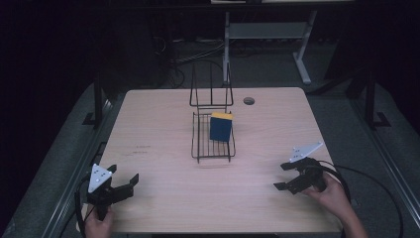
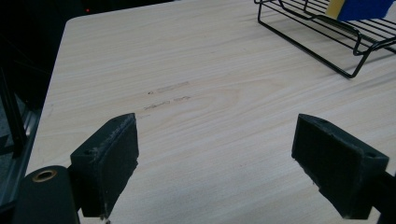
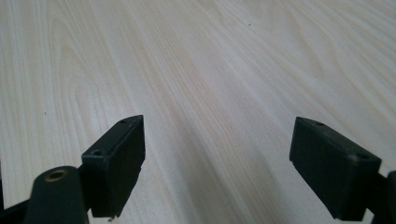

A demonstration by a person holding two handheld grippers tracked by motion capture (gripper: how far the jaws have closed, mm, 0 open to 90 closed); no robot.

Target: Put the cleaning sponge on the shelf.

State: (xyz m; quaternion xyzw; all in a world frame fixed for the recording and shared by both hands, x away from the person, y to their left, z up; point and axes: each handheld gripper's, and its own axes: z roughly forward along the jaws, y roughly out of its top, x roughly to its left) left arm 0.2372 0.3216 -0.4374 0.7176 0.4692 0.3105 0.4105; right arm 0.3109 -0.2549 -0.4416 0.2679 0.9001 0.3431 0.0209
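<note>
A black wire rack (image 1: 213,144) stands in the middle of the wooden table (image 1: 158,129), its back rising upright at the far end. A blue sponge with a yellow top (image 1: 221,127) leans upright inside the rack. Its blue and yellow corner (image 2: 355,8) shows at the top right of the left gripper view, above the rack's wires (image 2: 327,37). My left gripper (image 1: 123,177) hovers open near the table's front left corner, nothing between its jaws. My right gripper (image 1: 282,176) stands open near the front right, over bare wood (image 3: 210,93).
A small round hole (image 1: 249,101) sits in the table behind the rack. Faint pencil-like marks (image 2: 168,95) lie on the wood ahead of the left gripper. Beyond the table are a dark floor, cables and a grey desk frame (image 1: 267,34).
</note>
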